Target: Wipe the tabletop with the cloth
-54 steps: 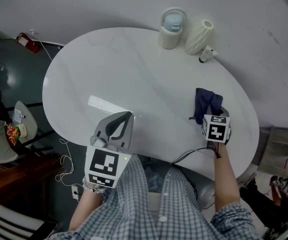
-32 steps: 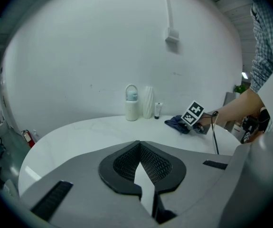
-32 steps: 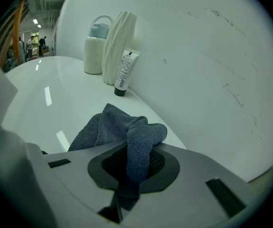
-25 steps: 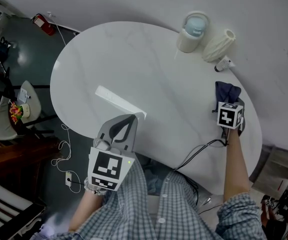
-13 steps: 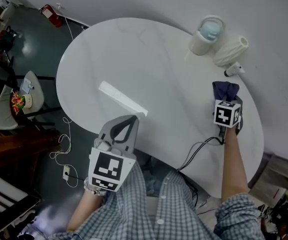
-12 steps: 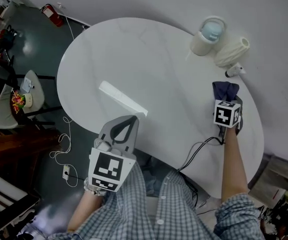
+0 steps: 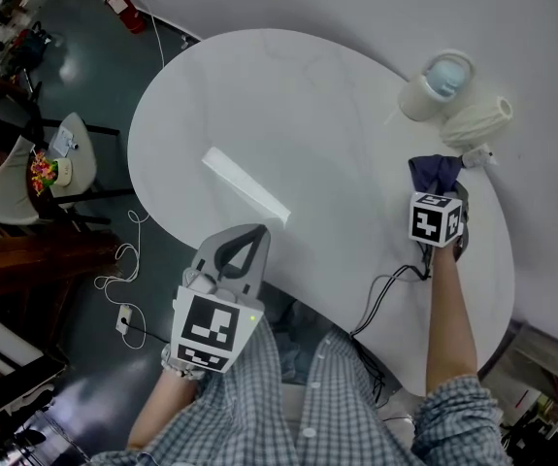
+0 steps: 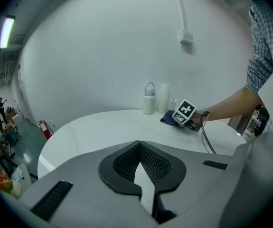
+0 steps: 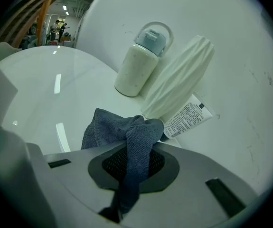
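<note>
White and softly marbled, a rounded bench [image 7: 298, 105] fills most of the head view, its far right edge pressed close to a pale wall. At the near edge stands a person in a blue checked shirt [image 7: 308, 411], a gripper in each hand.

The left gripper [image 7: 255, 231] hangs over the near edge, jaws brought together on nothing, well apart from everything on the bench. The right gripper [image 7: 440, 194], its marker cube uppermost, reaches to the far right edge with its jaws clamped on a fold of the cloth [image 9: 127, 137]. The rest of that dark blue cloth (a fine-ribbed weave, by the right gripper view) bunches ahead of the jaws and lies on the bench surface.

Just beyond the cloth, along the same far right edge, stand a cream bottle [image 7: 434, 85] with a pale blue lid and carry loop and, beside it, a white ribbed vase [image 7: 479, 121]. A small white tube [image 9: 187, 118] with black print lies at the vase's foot, right against the bunched cloth; whether they touch cannot be told.

A thin black cable [image 7: 390, 294] trails from the right gripper across the bench to its near edge. Off the left edge, on the dark floor, are a pale chair [image 7: 26, 178] and a red fire extinguisher [image 7: 123, 6].
</note>
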A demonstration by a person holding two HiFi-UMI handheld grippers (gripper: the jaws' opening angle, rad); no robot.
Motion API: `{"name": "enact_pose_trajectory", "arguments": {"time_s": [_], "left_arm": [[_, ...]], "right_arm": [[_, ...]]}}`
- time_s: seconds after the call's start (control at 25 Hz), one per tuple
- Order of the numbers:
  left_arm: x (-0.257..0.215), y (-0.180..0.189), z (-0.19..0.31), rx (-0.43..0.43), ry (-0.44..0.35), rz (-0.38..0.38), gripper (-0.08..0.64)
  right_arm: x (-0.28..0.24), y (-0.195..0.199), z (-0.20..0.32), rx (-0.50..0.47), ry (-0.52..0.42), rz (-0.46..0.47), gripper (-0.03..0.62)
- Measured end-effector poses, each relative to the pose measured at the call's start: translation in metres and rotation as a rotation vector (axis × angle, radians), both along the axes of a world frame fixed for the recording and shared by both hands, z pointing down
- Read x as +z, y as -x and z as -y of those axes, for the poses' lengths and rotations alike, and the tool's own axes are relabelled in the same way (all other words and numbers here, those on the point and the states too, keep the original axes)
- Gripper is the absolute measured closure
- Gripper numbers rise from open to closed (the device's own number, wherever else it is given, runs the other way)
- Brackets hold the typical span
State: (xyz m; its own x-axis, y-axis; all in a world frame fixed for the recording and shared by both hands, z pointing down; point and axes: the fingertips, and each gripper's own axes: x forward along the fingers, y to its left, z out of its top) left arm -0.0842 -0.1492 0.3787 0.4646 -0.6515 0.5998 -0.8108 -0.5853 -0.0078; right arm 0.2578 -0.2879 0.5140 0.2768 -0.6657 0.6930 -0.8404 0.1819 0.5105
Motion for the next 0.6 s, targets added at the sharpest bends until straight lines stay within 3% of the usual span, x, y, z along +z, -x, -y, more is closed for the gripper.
{"name": "enact_pose_trajectory", "arguments": {"time_s": [0.6], "left_arm": [[-0.001,0.028,-0.002,-0.105,-0.001,0.009,0.557]], "right_arm": [[-0.002,0.078,0.051,-0.177,-0.071,0.124,0.561]]}}
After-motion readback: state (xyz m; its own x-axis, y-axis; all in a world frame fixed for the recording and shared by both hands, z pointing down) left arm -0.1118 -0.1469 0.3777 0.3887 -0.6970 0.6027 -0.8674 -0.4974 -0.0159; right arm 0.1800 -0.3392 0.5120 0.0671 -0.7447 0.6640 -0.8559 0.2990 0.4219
